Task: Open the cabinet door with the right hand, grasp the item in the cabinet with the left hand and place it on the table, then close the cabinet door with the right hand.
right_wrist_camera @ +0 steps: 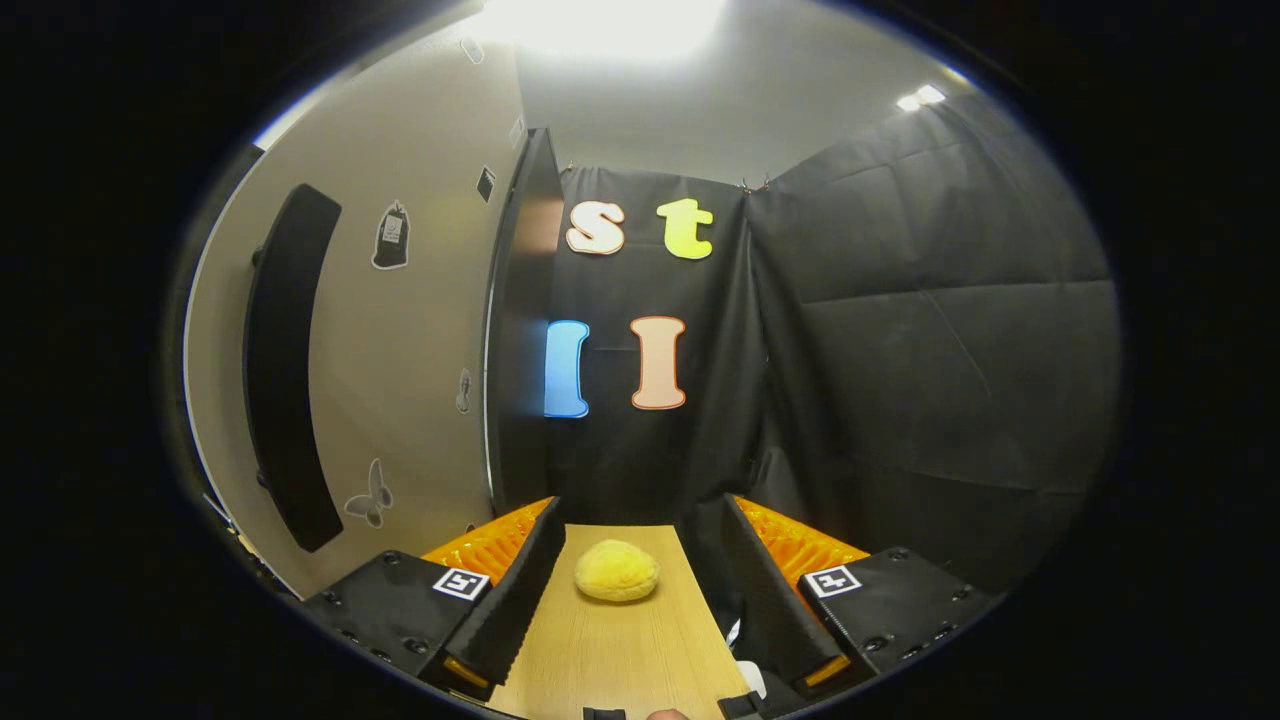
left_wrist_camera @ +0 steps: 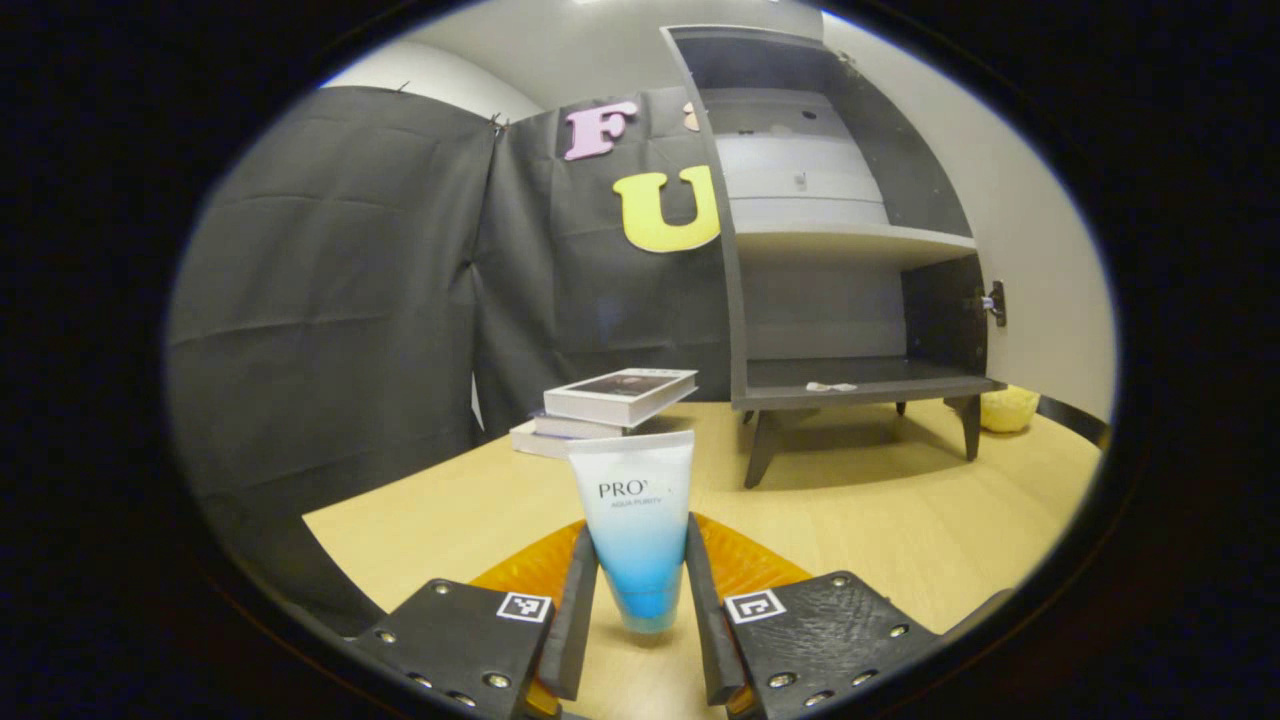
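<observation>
- Left hand-held gripper (left_wrist_camera: 640, 600) clamps the upright cosmetic tube (left_wrist_camera: 636, 525) just over the table (left_wrist_camera: 880, 520), cabinet (left_wrist_camera: 850, 390) ahead-right.
- Right hand-held gripper (right_wrist_camera: 635, 590) gapes empty; cabinet door (right_wrist_camera: 520, 330) ahead-left.

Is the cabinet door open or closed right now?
Open. In the left gripper view the cabinet shows its bare shelves inside, and its door is swung out to the side.

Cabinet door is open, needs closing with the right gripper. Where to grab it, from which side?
Judging from the right gripper view: take the door by its free vertical edge, the thin dark strip facing the right gripper. Come straight ahead with the fingers either side of the panel. The edge is slim, upright and exposed; the long handle sits on the outer face, further left.
</observation>
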`<action>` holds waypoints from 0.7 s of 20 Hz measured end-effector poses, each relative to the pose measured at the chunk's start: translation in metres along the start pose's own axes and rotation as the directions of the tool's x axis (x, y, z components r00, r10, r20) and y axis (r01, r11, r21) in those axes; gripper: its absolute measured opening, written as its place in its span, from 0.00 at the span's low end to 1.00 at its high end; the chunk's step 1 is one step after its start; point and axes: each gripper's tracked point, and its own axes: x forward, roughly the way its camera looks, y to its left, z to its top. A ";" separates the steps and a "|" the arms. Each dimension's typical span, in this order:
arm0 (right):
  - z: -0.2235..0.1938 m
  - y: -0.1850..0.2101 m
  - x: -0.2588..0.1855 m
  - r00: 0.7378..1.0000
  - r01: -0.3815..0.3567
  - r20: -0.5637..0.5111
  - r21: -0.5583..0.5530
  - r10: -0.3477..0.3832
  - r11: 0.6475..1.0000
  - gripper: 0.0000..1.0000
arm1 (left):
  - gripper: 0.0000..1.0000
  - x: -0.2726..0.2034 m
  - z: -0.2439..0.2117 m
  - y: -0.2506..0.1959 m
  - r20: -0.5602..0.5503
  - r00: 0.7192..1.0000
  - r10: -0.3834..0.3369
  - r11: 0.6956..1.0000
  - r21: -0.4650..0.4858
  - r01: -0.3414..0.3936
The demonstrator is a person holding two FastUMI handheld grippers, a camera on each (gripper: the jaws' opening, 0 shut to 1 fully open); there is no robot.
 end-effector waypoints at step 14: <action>-0.008 0.012 0.006 1.000 -0.027 -0.013 0.025 0.028 0.999 0.98 | 0.51 -0.020 -0.031 -0.010 -0.022 0.997 0.074 0.997 -0.014 -0.074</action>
